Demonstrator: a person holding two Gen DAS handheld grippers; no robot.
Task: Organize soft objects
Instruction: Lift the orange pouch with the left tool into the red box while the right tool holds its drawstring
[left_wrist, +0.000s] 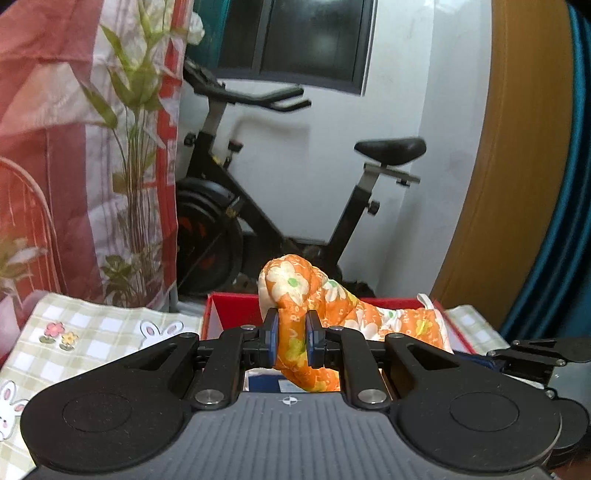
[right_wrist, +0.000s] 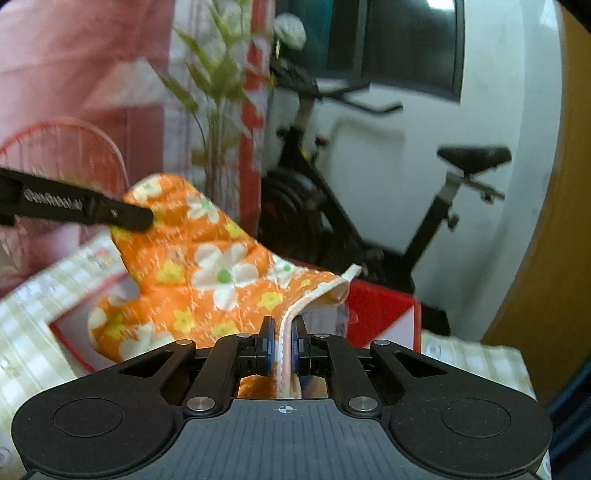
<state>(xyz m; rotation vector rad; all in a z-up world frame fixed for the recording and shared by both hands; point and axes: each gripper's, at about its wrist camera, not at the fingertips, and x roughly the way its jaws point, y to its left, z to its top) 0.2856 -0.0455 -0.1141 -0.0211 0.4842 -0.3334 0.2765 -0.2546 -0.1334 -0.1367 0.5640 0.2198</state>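
Observation:
An orange oven mitt with white and yellow flowers (left_wrist: 295, 295) is held up between both grippers, above a red box (left_wrist: 229, 314). My left gripper (left_wrist: 291, 338) is shut on the mitt's finger end. My right gripper (right_wrist: 282, 343) is shut on the mitt's white-trimmed cuff edge; the mitt (right_wrist: 207, 266) spreads up and left from it. The left gripper's finger (right_wrist: 122, 214) shows in the right wrist view, pinching the mitt's far tip. The red box (right_wrist: 380, 314) lies under the mitt in that view too.
The box sits on a green-checked cloth with bunnies (left_wrist: 85, 332). A pink floral curtain (left_wrist: 74, 147) hangs at left. A black exercise bike (left_wrist: 277, 192) stands behind the table against a white wall. A wooden panel (left_wrist: 517, 166) is at right.

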